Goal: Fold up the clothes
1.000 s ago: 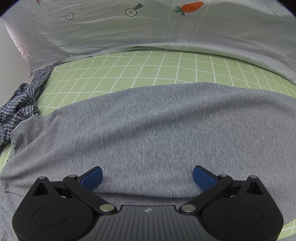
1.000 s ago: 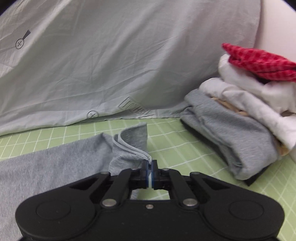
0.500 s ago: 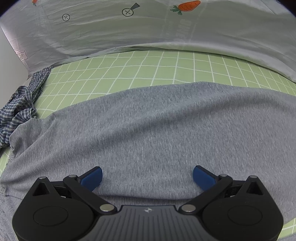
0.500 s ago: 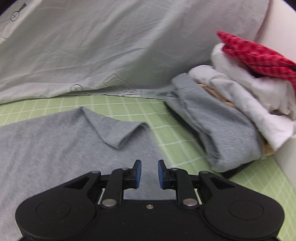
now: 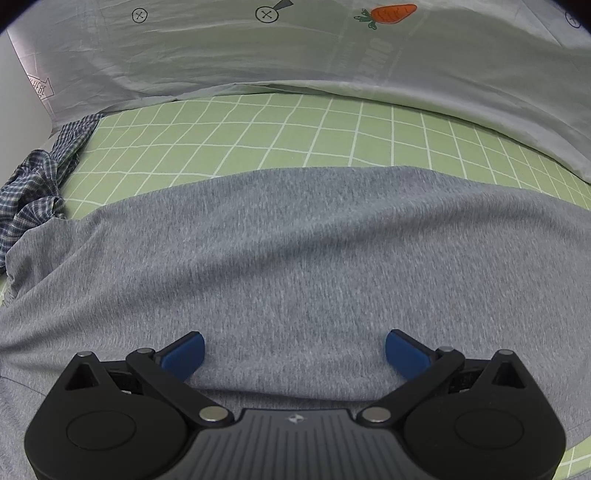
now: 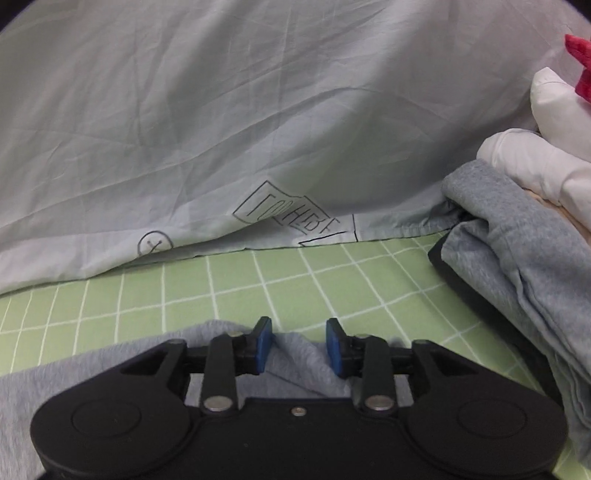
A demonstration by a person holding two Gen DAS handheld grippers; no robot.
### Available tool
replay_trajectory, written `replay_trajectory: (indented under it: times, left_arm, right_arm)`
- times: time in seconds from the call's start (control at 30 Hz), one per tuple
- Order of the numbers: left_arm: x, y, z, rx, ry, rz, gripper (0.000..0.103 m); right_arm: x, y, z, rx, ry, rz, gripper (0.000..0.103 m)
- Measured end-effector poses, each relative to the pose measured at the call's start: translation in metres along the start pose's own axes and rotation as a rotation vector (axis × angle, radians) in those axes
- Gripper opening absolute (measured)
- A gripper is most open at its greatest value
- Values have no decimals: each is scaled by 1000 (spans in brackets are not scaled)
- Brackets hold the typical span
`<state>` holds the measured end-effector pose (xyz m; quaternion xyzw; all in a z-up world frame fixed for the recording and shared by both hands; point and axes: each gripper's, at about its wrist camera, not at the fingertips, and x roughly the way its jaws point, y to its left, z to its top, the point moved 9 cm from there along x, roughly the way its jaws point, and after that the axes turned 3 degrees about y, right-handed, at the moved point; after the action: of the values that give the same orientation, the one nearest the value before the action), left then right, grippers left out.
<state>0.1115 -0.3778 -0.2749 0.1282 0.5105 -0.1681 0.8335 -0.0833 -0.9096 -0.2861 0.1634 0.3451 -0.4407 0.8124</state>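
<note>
Left wrist view shows the left gripper (image 5: 293,350) low over a grey garment (image 5: 303,258) spread flat across a green sheet with a white grid (image 5: 280,136); its jaws stand wide apart with only cloth under the gap, gripping nothing. At the far left a crumpled blue checked garment (image 5: 31,188) lies at the grey garment's edge, touching it. Behind the green sheet rises a pale grey bedcover (image 5: 332,55) printed with a carrot (image 5: 391,13) and crossed circles.

Right wrist view shows the right gripper (image 6: 299,345) at the grey garment's (image 6: 92,369) far edge, jaws partly open, a raised ridge of the grey cloth sitting between the blue pads (image 6: 264,343) without being pinched. Beyond it lies bare green sheet (image 6: 295,280), then the pale grey bedcover (image 6: 258,110). At the right stands a stack of folded clothes (image 6: 517,258): grey fabric lowest, white pieces (image 6: 535,162) above, a scrap of red (image 6: 580,70) on top, with a dark edge under the grey
</note>
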Motion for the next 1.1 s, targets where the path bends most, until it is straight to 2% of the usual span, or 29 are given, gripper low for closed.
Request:
replay_trajectory:
  times: [0.03, 0.1, 0.13, 0.17, 0.2, 0.23, 0.3, 0.4, 0.47, 0.57, 0.63, 0.7, 0.77, 0.83, 0.87, 0.97, 1.1]
  left_arm:
    - [1, 0, 1, -5, 3, -8, 103]
    - [2, 0, 2, -3, 5, -17, 103]
    - [3, -1, 2, 1, 3, -18, 103]
    - [3, -1, 3, 3, 2, -19, 103]
    - [3, -1, 3, 0, -1, -20, 103]
    - [3, -2, 4, -3, -6, -19, 103]
    - [4, -4, 5, -8, -16, -16, 103]
    - [4, -6, 7, -6, -24, -16, 103]
    - [4, -7, 8, 3, -27, -20, 103]
    - [5, -7, 9, 10, -27, -25, 103]
    - [5, -8, 9, 14, -26, -27, 103]
    - [5, -8, 9, 10, -29, -26, 103]
    - [5, -9, 9, 4, -32, -23, 103]
    - [5, -9, 10, -1, -30, -21, 103]
    - [5, -9, 10, -4, -27, -21, 103]
    - [4, -8, 10, -14, -20, -11, 103]
    - [-8, -8, 1, 0, -22, -11, 103]
  right_arm:
    - [9, -3, 7, 6, 1, -10, 43]
    - [15, -8, 14, 6, 20, -42, 45]
    - [7, -11, 17, 10, -1, -62, 45]
    - [-1, -13, 20, 13, -22, -83, 50]
    - [-15, -12, 17, 24, -49, -80, 55]
    - [-29, -12, 13, 36, -77, -77, 66]
    - [-51, -8, -3, 37, -100, -56, 67]
    - [-70, 0, -39, 44, -70, -6, 67]
    - [-66, 4, -54, 43, -43, 28, 70]
    - [-52, 6, -58, 25, 4, 20, 75]
    - [-38, 4, -49, 46, 17, 31, 85]
    - [-23, 0, -37, 59, 38, 19, 91]
    - [-10, -7, -25, 68, 53, -13, 92]
    - [2, -7, -15, 59, 86, -15, 101]
    - [5, -8, -10, 53, 101, -18, 101]
    - [-17, -2, -4, 8, 55, 3, 103]
    - [-81, 10, -32, -50, -5, 87, 103]
